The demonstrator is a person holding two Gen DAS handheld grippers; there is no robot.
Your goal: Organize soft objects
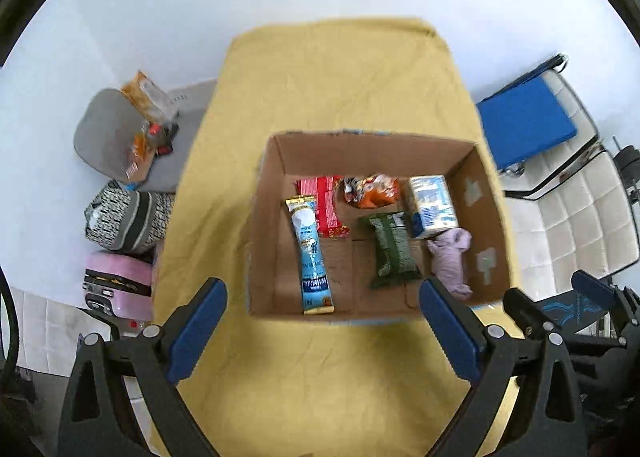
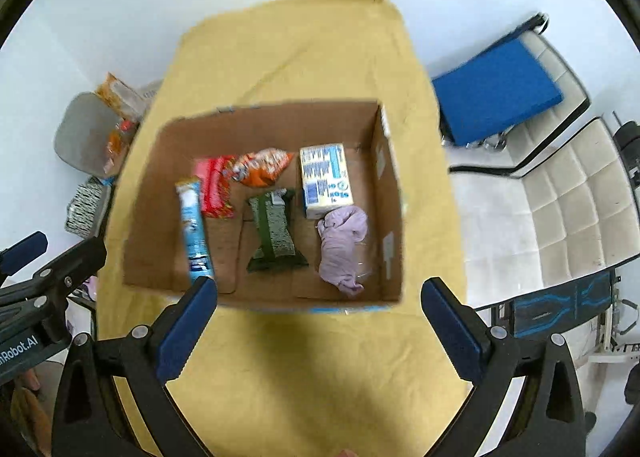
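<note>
Both your left gripper (image 1: 323,331) and right gripper (image 2: 319,327) hover with jaws spread wide, holding nothing, over the yellow-covered table (image 2: 304,369). At twelve o'clock the cardboard box (image 2: 384,193) already holds a blue sachet (image 1: 311,257), green packet (image 2: 273,231), lilac cloth (image 2: 344,247), red wrapper (image 1: 326,205), orange bag (image 2: 262,167) and carton (image 2: 326,179). Sorting looks nearly done. The labels are too blurred to read.

Brown cardboard box (image 1: 476,193) on a yellow cloth (image 1: 340,77) holds a lilac cloth (image 1: 450,257), green packet (image 1: 390,253), red wrapper (image 1: 326,201) and light-blue sachet (image 1: 312,253).
</note>
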